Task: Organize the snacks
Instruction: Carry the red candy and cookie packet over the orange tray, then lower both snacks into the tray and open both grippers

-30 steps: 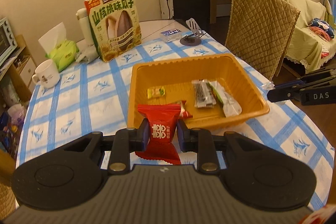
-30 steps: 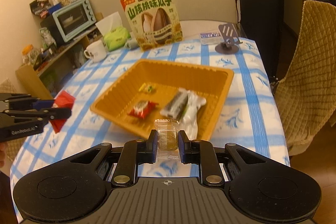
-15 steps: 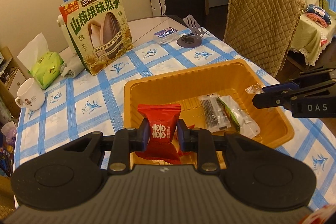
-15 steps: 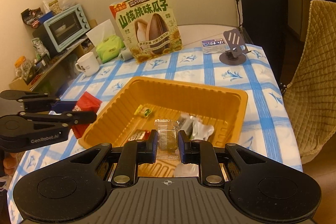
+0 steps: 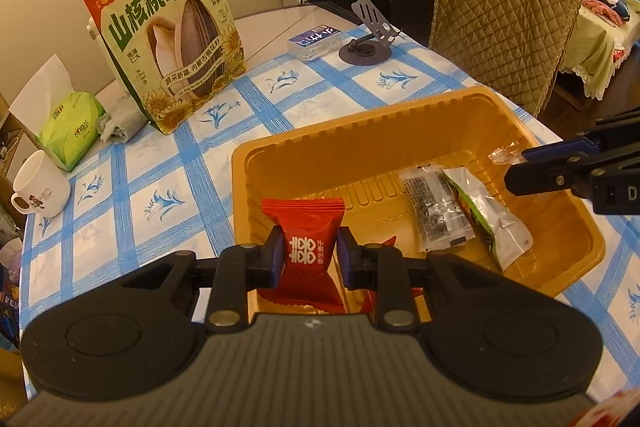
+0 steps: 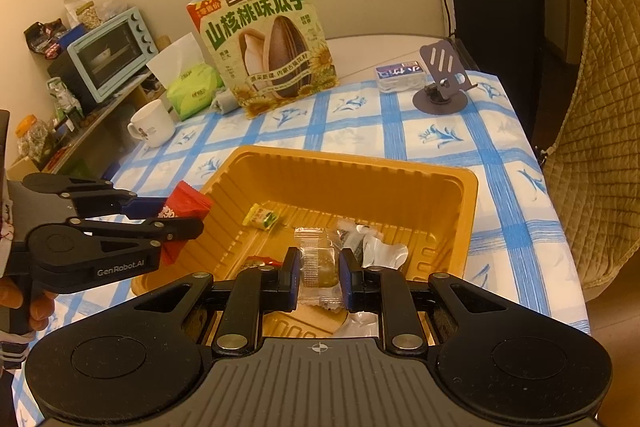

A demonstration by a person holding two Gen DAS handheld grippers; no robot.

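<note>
Already well along, by the look of it: the shallow orange plastic tray [image 6: 472,187] on the blue-checked tablecloth [image 6: 500,147] holds several snacks, namely a small yellow-green wrapped candy [image 6: 261,217], a dark printed sachet [image 5: 438,213] lying beside a clear-and-green packet [image 5: 490,223], and a red wrapper [image 6: 262,262] mostly hidden at the near wall. The left gripper [image 5: 308,255] is closed on a red pillow-pack candy with white characters [image 5: 306,249], held upright over the tray's near-left corner, above the floor rather than resting on it. The right gripper [image 6: 320,273] pinches a clear-wrapped brownish sweet [image 6: 318,267] over the near side of the tray; in the left view only one crinkled end of that wrapper [image 5: 505,155] shows past the blue pads. Judged remaining: both held pieces are to be let go into the tray, two drops at least. Whether more loose snacks wait on the table cannot be told, since each gripper's black body blocks the near tabletop in its own view. The tall green sunflower-seed bag [image 6: 268,43] stands upright at the far end, well apart from the tray; whether it belongs to the sorting is unclear. How many items lie under the right gripper's fingers is hard to make out, as wrappers overlap there. Print on the small packs is too small to read, and the left holder's hand is cut off at the frame edge
</note>
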